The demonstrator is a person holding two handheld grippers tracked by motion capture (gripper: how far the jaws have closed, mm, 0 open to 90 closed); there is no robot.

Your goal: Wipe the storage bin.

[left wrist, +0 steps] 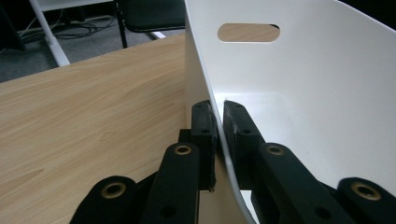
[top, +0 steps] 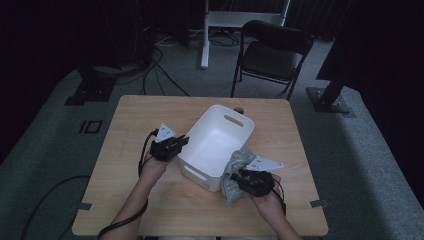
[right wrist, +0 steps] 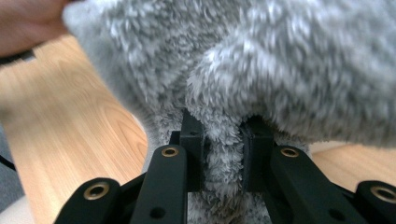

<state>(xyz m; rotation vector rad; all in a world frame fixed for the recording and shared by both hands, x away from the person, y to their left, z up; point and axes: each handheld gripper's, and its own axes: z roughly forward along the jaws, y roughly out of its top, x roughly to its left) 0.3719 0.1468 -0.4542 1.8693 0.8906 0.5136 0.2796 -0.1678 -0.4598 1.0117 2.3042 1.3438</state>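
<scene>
Black folding chair (top: 272, 52) beyond wooden table (top: 150, 115); cables (top: 160, 75) on grey floor.

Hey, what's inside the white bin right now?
The white bin shows bare white floor and walls; its near inside wall is hidden. The grey fluffy cloth hangs outside from the right tongs.

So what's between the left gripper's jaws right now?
The white bin's side wall, pinched by the left gripper, as the left gripper view shows.
</scene>
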